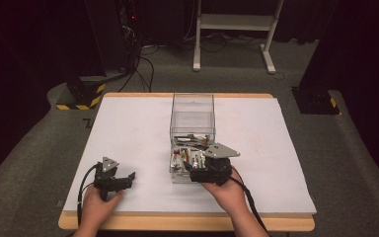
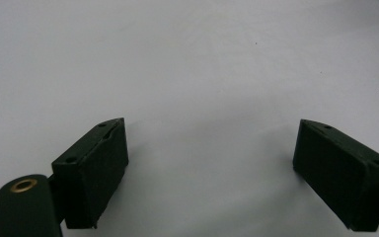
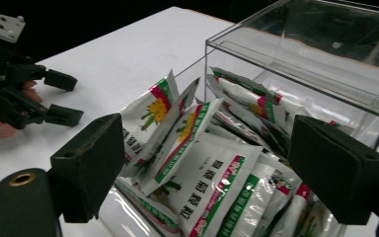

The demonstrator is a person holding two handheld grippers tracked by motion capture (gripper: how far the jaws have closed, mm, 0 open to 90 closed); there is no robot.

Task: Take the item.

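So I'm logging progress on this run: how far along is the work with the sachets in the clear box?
Early stage. Nothing looks done: the white printed sachets all lie in the clear plastic box, none on the white table. In hand: the right gripper hovers open over the sachets, holding none. The left gripper waits open over bare table. Gripping and lifting a sachet remain.

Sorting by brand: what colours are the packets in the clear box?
White packets with green and pink-red stripes, some with a yellow flower; right gripper view.
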